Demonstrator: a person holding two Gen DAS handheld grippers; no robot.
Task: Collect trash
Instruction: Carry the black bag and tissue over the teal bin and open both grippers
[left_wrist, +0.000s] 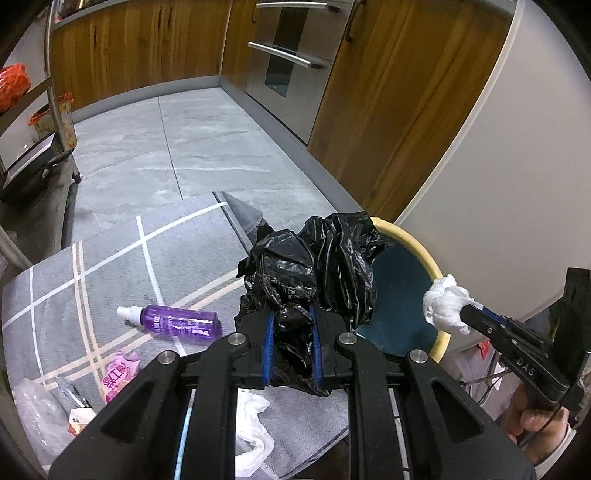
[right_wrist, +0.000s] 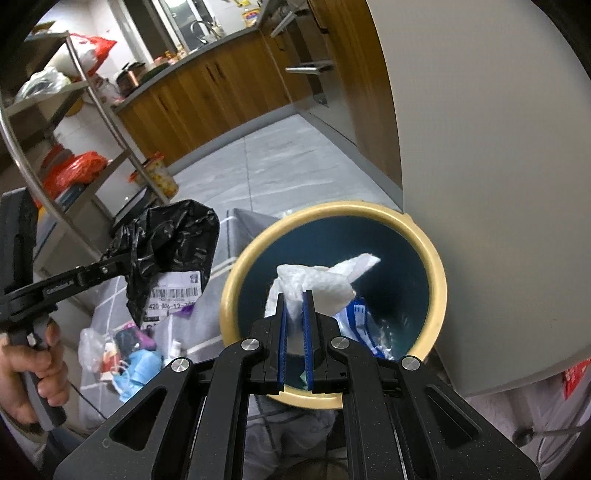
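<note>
Hovering over the round yellow-rimmed teal bin (right_wrist: 436, 258), the right gripper (right_wrist: 295, 295) pinches a light, soft crumpled white tissue (right_wrist: 314, 284); the left gripper (left_wrist: 291, 314) clamps a limp, slippery crumpled black plastic bag (left_wrist: 314, 258) by a fold

Black crumpled plastic bag (left_wrist: 314, 266); white tissue wad (left_wrist: 445, 302); bin (right_wrist: 437, 273), teal inside, cream rim; purple spray bottle (left_wrist: 177, 319); grey rug (left_wrist: 110, 266), white-lined grid; pink packet (left_wrist: 118, 374).

Grey floor tiles (left_wrist: 207, 147) are stretching toward wooden cabinets (left_wrist: 147, 48) and a steel oven (left_wrist: 291, 55); a metal shelf rack (right_wrist: 92, 110) is standing along the floor's left edge
</note>
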